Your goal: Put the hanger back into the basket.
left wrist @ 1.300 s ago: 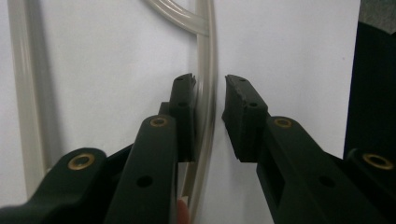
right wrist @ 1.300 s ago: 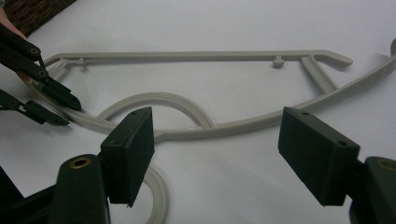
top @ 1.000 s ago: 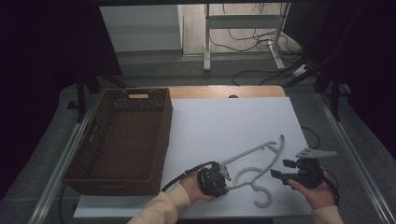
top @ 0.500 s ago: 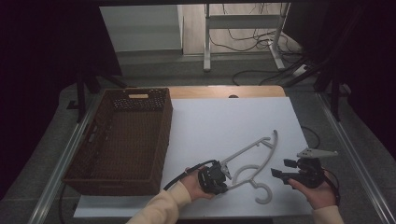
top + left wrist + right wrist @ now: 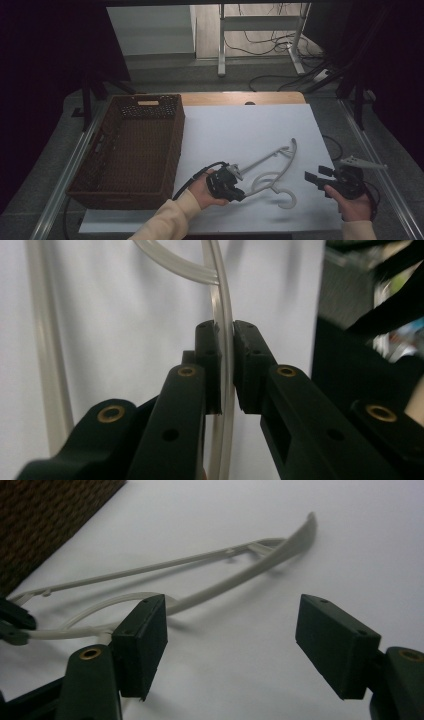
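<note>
White plastic hanger (image 5: 272,170): we log it on the bench (image 5: 240,130), right of the wicker basket (image 5: 130,150). Left claw (image 5: 240,192) clamped tight on one thin bar of the hanger. Right claw (image 5: 312,176) spread wide, empty, right of the hanger.

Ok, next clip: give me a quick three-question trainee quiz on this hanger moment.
1. True or false: the left gripper is clamped on a bar of the white hanger.
2. Multiple choice: the right gripper is A) shut on the hanger, B) open with nothing between its pads, C) inside the basket.
3. On which side of the white table top does the brown wicker basket stand in the high view?

Key
1. True: both pads press on the thin bar.
2. B: it stands apart from the hanger's hook, to its right.
3. The left side, well clear of the hanger.
</note>
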### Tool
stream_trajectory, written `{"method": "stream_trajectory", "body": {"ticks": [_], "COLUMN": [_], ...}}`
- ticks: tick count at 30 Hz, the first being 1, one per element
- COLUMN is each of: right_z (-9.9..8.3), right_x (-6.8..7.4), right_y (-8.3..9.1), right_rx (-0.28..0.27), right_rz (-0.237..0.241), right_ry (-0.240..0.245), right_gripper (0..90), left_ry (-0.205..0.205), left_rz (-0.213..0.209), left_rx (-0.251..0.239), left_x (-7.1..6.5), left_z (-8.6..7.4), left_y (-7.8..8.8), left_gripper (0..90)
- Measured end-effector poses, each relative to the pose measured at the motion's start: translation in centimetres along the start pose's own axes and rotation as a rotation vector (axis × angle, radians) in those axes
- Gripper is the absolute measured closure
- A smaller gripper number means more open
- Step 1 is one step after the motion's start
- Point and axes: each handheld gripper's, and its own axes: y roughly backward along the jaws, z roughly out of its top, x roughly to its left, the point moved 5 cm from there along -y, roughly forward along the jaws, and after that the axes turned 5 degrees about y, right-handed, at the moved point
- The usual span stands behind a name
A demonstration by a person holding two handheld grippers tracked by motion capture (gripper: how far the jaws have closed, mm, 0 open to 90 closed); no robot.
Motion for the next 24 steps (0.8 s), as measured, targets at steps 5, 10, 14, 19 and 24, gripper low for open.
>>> {"method": "stream_trajectory", "body": {"ticks": [5, 10, 14, 19, 24], "right_z": [-0.1, -0.1, -0.1, -0.1, -0.1], "right_x": [-0.7, -0.8, -0.8, -0.8, -0.9], "right_y": [0.3, 0.4, 0.4, 0.4, 0.4], "right_rx": [-0.020, -0.020, -0.021, -0.024, -0.024], "right_rz": [-0.016, -0.022, -0.023, -0.027, -0.027], "right_ry": [-0.039, -0.042, -0.042, -0.043, -0.047], "right_gripper": [28.7, 28.7, 28.7, 28.7, 28.7], "left_ry": [0.037, 0.053, 0.064, 0.065, 0.078], "left_rz": [-0.020, -0.021, -0.017, -0.008, -0.006], "left_rx": [-0.078, -0.149, -0.197, -0.236, -0.291], "left_x": [0.3, 0.3, 0.1, 0.1, 0.3], "left_z": [0.7, 1.3, 1.7, 2.1, 2.4], "left_y": [1.9, 3.5, 4.6, 5.8, 7.6], "left_gripper": [82.1, 82.0, 81.9, 81.9, 81.9]}}
